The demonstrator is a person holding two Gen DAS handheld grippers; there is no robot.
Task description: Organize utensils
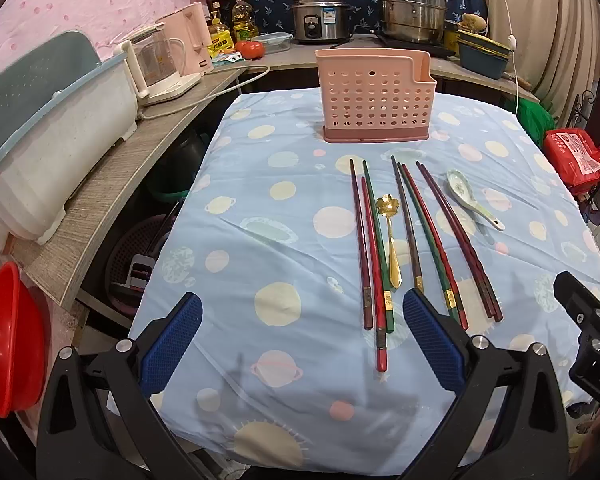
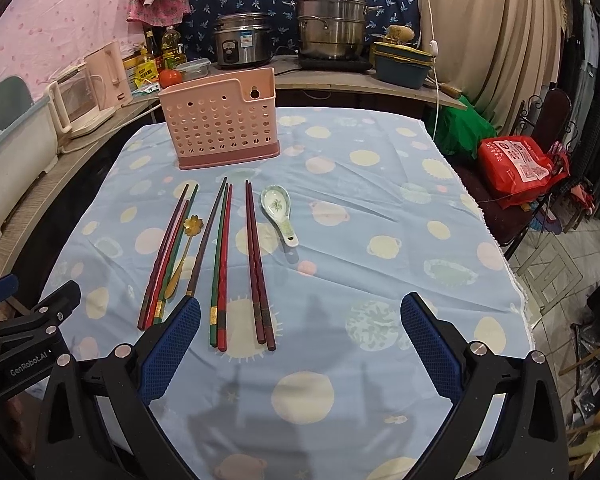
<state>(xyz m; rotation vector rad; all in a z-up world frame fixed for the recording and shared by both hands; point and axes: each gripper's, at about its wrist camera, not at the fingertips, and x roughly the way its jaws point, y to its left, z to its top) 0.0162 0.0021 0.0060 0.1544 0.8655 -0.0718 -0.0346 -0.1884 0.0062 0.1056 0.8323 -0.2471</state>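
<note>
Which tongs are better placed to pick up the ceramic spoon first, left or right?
Probably the right tongs: open, with the ceramic spoon lying almost straight ahead. For the left tongs, also open, the spoon sits beyond the chopsticks.

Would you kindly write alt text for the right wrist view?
The open right claw hovers over a blue planet-print tablecloth where chopsticks, a gold spoon and a ceramic spoon lie before an empty pink holder.

a home kitchen is shown. a rice cooker point(image 1: 320, 14), a stacked steamer pot point(image 1: 413, 6), oil bottles point(image 1: 244, 20) and a kettle point(image 1: 158, 66) are kept along the bench point(image 1: 112, 184).
</note>
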